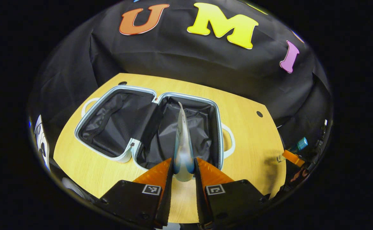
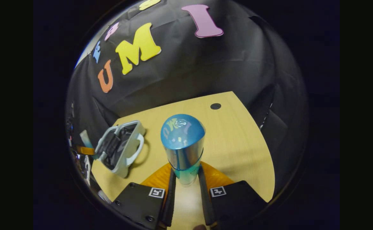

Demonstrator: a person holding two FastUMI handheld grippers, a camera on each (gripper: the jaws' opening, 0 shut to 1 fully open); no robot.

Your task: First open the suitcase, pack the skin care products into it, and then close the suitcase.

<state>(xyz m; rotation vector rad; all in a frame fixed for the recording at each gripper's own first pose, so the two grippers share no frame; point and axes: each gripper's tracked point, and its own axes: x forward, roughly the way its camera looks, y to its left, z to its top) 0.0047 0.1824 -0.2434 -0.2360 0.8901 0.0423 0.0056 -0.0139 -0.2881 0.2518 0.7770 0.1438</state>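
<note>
A: Suitcase (image 1: 148, 127) first. Where is it, what state?

B: Middle of the left gripper view, lying open flat on the wooden table (image 1: 256, 140), both dark-lined halves facing up. They look empty from here. In the right gripper view it sits small at the lower left.

A: Products?

B: Two. A flat tube (image 1: 183, 143) stands between the fingers of the left gripper (image 1: 183, 166), which are closed tight on its lower end. It rises in front of the right-hand half, centre frame. The right gripper (image 2: 186, 175) is clamped narrow on the base of a blue-capped bottle (image 2: 183, 143), centre of its own view, well apart from the suitcase, bare table behind it.

A: Step?

B: Opening looks done. This is packing, nothing dropped in yet, I'd say.

A: Next move?

B: My guess: left one eases forward and down until the tube is inside the near half, then lets go. It has to clear the pale rim. The bottle needs a long carry across first. Closing comes after both are in.
</note>
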